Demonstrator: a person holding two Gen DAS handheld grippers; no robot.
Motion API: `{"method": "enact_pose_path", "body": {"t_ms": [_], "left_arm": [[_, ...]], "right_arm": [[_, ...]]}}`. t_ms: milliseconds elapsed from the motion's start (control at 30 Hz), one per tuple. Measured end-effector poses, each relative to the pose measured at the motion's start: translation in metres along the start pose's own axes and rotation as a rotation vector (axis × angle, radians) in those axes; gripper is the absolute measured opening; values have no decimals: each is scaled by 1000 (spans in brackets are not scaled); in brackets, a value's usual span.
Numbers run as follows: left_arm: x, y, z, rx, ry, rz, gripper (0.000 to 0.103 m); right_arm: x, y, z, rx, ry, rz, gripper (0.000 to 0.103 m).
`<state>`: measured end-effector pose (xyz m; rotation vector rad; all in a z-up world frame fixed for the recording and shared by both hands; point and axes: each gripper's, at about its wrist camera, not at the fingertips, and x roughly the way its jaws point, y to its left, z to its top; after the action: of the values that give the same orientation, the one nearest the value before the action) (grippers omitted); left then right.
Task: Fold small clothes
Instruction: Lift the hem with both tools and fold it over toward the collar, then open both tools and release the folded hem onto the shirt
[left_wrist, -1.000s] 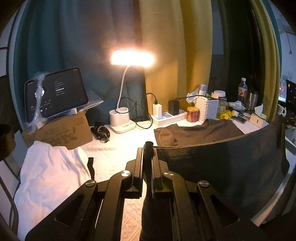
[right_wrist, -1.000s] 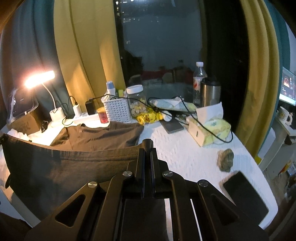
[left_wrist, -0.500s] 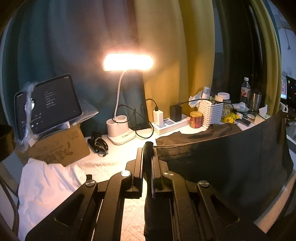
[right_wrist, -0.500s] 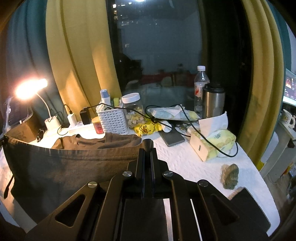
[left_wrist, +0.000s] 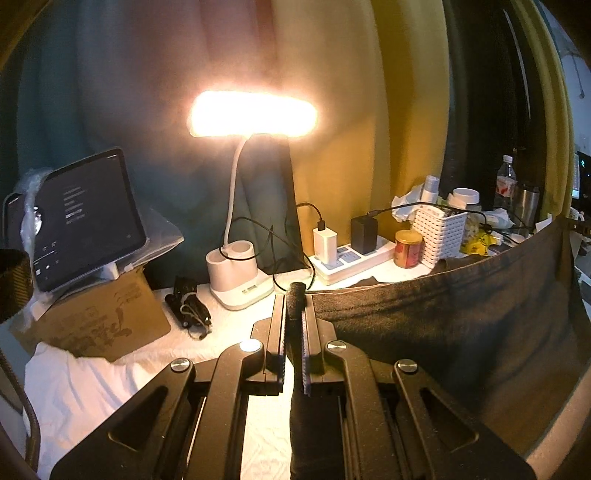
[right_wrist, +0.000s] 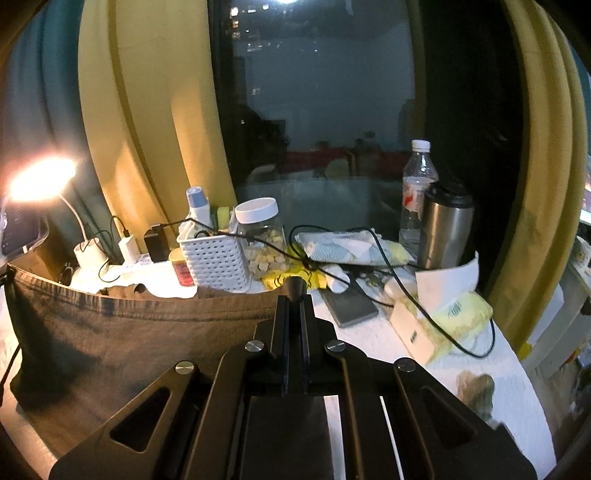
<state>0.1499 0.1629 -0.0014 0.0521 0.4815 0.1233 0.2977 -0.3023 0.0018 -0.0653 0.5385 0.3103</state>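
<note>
The left gripper (left_wrist: 293, 314) points forward and level, its two black fingers (left_wrist: 277, 325) drawn close together and clamped on a bunched corner of the dark garment (left_wrist: 461, 325), a roll of which pokes up past the tips. The right gripper (right_wrist: 294, 310) sits in the same forward pose, its fingers (right_wrist: 280, 317) pressed nearly together on the opposite corner of the cloth. The two grippers are held apart at about the same height, so the garment's hemmed edge runs taut between them.
</note>
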Motion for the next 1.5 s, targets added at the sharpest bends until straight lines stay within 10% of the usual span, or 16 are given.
{"method": "enact_pose_path", "body": {"t_ms": [833, 1200, 1300, 1367, 1500], "left_arm": [[110, 16, 55, 69, 16, 33, 5], [153, 14, 28, 59, 109, 104, 8], [168, 12, 18, 113, 155, 175, 32], [170, 19, 12, 79, 173, 170, 73], [159, 31, 4, 21, 193, 164, 74]], "right_arm": [[125, -2, 45, -79, -29, -71, 6], [166, -3, 21, -63, 45, -102, 6], [174, -3, 17, -62, 59, -113, 6], [177, -3, 14, -64, 67, -132, 6], [172, -5, 14, -49, 65, -147, 29]]}}
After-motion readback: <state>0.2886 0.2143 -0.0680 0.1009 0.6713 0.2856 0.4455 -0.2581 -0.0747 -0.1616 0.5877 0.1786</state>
